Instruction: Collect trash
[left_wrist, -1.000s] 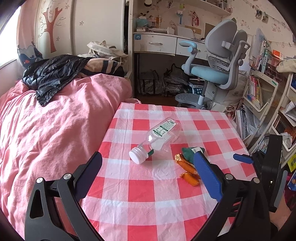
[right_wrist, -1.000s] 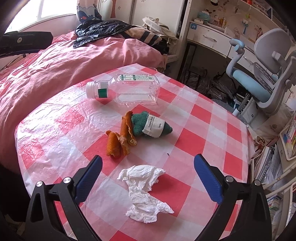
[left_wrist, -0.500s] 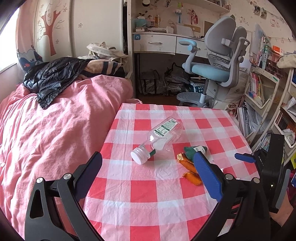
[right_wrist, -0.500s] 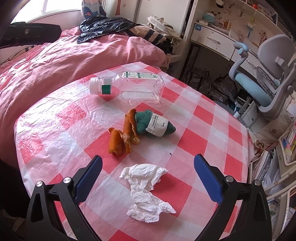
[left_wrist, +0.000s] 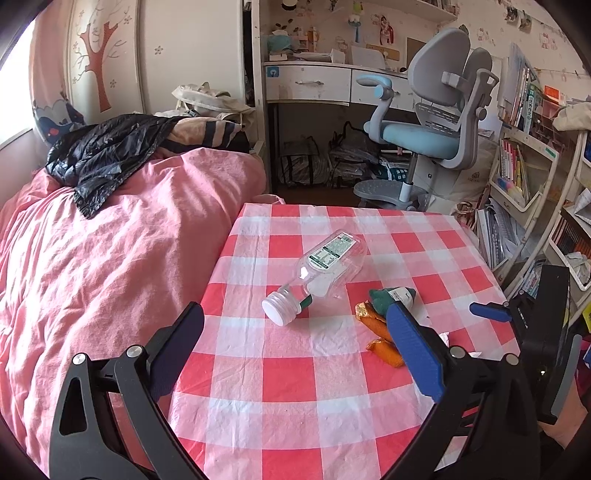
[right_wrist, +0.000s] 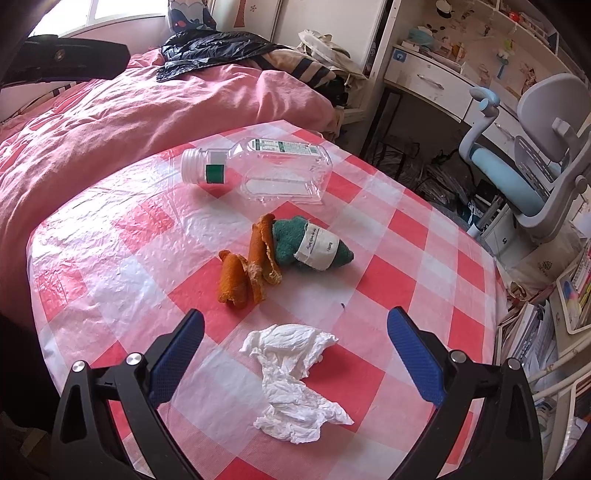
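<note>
Both tongs, left (left_wrist: 295, 332) and right (right_wrist: 295, 332), gape wide, empty; right has edged nearer tissue (right_wrist: 295, 380). Nothing collected.

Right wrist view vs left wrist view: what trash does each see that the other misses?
Only the right wrist view: the whole crumpled white tissue, lying between the open right gripper's fingers; the left wrist view catches only a sliver at most. Only the left wrist view: the right gripper from outside, and no extra trash. Both: clear plastic bottle lying on its side, orange peels, green labelled bundle, checked tablecloth.
</note>
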